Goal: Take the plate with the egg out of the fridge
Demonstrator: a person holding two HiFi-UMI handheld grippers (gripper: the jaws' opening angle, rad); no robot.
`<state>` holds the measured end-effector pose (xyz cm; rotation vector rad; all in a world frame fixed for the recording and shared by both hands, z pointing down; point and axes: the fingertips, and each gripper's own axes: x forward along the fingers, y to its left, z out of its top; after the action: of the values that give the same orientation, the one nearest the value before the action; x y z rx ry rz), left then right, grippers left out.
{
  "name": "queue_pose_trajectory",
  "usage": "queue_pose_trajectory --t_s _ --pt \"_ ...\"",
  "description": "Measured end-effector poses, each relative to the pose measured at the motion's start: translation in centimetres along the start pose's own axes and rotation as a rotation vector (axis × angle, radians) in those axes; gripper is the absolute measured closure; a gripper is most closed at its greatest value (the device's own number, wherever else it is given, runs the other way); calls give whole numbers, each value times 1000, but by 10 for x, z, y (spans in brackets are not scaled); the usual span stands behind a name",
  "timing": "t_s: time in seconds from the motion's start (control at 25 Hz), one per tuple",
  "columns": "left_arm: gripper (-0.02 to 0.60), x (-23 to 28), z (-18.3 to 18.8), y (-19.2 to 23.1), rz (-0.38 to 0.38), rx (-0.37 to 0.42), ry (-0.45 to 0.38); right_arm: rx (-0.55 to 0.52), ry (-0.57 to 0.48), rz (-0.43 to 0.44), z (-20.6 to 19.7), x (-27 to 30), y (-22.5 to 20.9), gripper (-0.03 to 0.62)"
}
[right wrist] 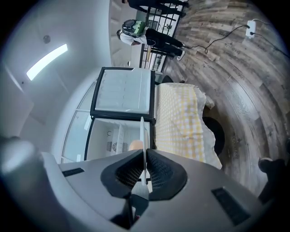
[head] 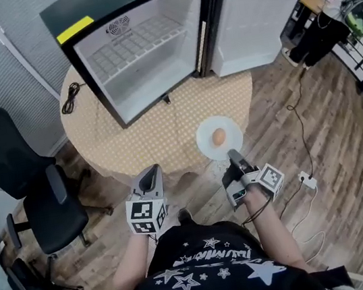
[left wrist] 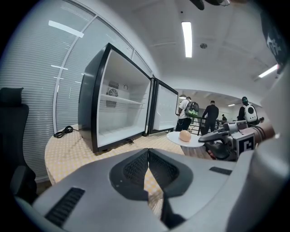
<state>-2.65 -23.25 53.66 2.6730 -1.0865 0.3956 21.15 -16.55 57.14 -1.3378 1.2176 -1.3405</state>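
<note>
Right tool (head: 233,154): jaws closed on the near rim of the white plate (head: 204,137). The right gripper view shows the rim edge-on, pinched between the pads (right wrist: 143,136).

The plate extends straight ahead of this tool's tips and carries the egg (head: 218,137) at its centre. The plate is outside the fridge (head: 137,79), over the near edge of the bench (head: 153,135).

The fridge stands beyond the plate, further ahead of the tool. Its door (head: 245,28) is swung wide and its shelf is bare.

Left tool (head: 150,173): jaws together at the tips, nothing between them. It points over the chequered bench cloth toward the fridge. The plate and egg (left wrist: 185,135) lie off to its right, beside the right tool (left wrist: 213,136).
</note>
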Motion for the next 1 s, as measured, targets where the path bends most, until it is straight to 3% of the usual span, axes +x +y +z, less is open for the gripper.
queue_pose_trajectory --t_s 0.2,0.48,0.68,1.0 --pt "572 -11 1 -32 2 23 2 10 40 25 -6 -32 3 559" --pt "572 -41 -3 -88 -5 23 4 48 52 -6 0 -91 -24 559" --pt "572 -60 -7 -115 13 34 -7 14 77 38 4 -121 -16 559" --pt "572 -95 -27 -161 54 15 6 -8 158 40 2 -165 -20 559"
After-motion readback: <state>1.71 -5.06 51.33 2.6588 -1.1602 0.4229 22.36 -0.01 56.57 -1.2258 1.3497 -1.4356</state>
